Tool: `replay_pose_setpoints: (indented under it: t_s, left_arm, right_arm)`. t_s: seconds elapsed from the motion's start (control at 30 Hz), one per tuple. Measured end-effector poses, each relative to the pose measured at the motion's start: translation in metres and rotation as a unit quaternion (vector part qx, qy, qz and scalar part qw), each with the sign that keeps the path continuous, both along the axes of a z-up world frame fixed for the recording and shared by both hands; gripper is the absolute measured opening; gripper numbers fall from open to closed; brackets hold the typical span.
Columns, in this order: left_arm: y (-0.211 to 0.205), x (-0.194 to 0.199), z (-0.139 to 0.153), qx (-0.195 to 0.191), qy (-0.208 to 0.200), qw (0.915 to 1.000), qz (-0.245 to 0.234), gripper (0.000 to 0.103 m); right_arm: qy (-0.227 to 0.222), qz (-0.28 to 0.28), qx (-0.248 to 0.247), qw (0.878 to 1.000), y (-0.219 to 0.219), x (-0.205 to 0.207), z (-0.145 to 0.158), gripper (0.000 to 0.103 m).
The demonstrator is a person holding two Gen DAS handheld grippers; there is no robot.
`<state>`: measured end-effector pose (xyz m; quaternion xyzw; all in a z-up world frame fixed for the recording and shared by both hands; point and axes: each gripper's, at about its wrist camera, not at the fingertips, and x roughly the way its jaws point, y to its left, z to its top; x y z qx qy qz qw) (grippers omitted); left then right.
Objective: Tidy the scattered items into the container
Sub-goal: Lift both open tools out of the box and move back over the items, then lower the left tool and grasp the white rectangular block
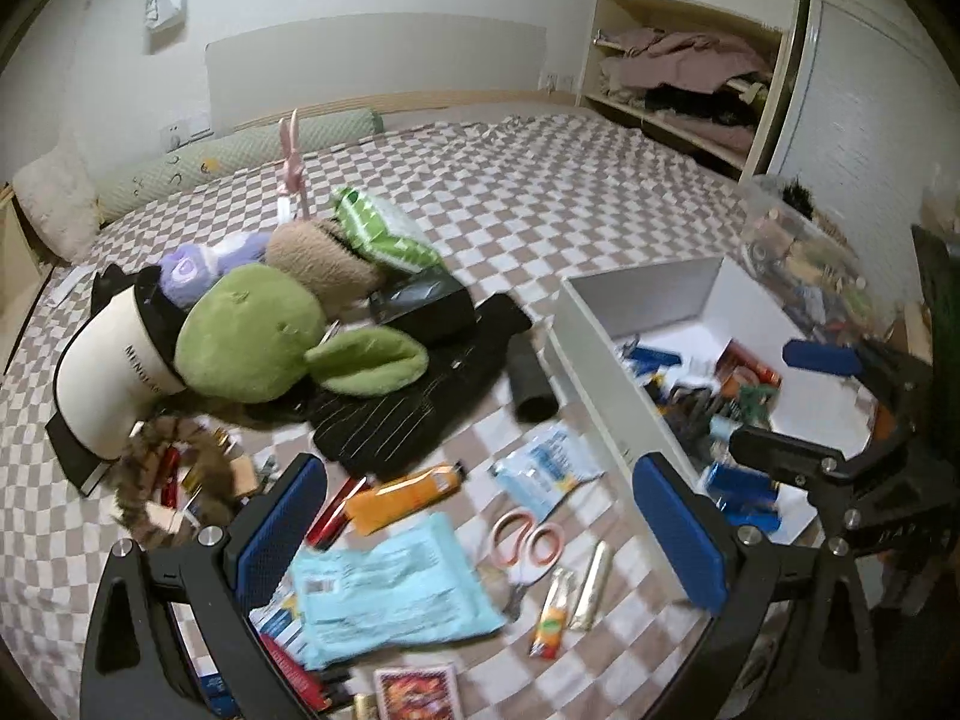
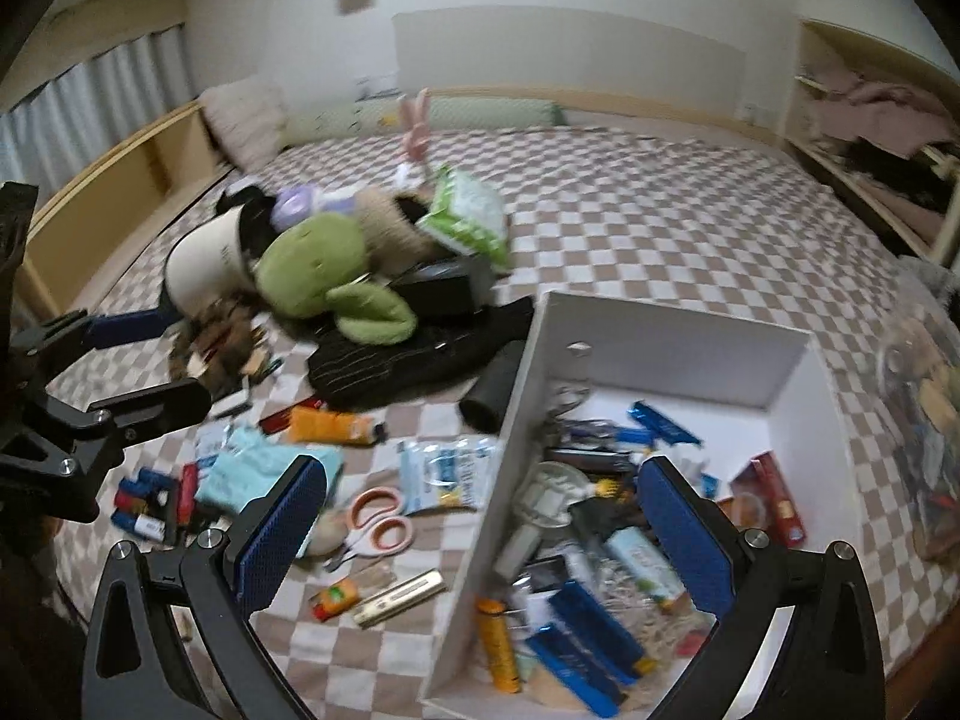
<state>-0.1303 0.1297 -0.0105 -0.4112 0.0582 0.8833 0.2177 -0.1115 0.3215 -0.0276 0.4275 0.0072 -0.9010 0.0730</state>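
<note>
A white open box [image 1: 591, 354] [image 2: 516, 414] stands on the checked bed and holds several small items. Scattered beside it lie pink-handled scissors [image 1: 528, 543] [image 2: 379, 525], an orange tube [image 1: 402, 495] [image 2: 333, 426], a light-blue packet [image 1: 393, 591], a white-blue pouch [image 1: 546, 468] [image 2: 441, 474] and small sachets [image 1: 570, 600]. My left gripper [image 1: 480, 534] is open and empty above the packet and scissors; it also shows in the right wrist view [image 2: 150, 360]. My right gripper [image 2: 480, 534] is open and empty over the box's left wall; it also shows in the left wrist view [image 1: 798, 396].
A pile with a green plush [image 1: 264, 342] [image 2: 318, 270], a white bag [image 1: 102, 384], black cloth [image 1: 396, 414] and a black cylinder [image 1: 531, 384] lies left of the box. A clear bag of items [image 2: 924, 420] sits at the right. Shelves [image 1: 678, 78] stand beyond the bed.
</note>
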Motion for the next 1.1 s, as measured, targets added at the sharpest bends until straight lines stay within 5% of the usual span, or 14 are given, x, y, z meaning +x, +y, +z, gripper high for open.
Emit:
replay_pose_setpoints:
  t_s: [0.4,0.6,0.67,1.1]
  left_arm:
    - [-0.072,0.015,-0.043,-0.031,-0.050,0.9982,0.009,0.101]
    - [-0.104,0.024,-0.063,-0.045,-0.067,0.9966,0.016,0.101]
    - [-0.114,0.025,-0.066,-0.049,-0.068,0.9962,0.022,0.091]
    - [-0.169,0.027,-0.094,-0.084,-0.085,0.9925,0.025,0.091]
  right_arm:
    - [-0.057,0.115,0.035,0.991,-0.067,0.002,-0.036,0.103]
    - [-0.087,0.159,0.048,0.982,-0.102,0.000,-0.055,0.103]
    - [-0.095,0.172,0.051,0.979,-0.112,0.001,-0.061,0.103]
    - [-0.160,0.247,0.077,0.952,-0.167,0.009,-0.098,0.103]
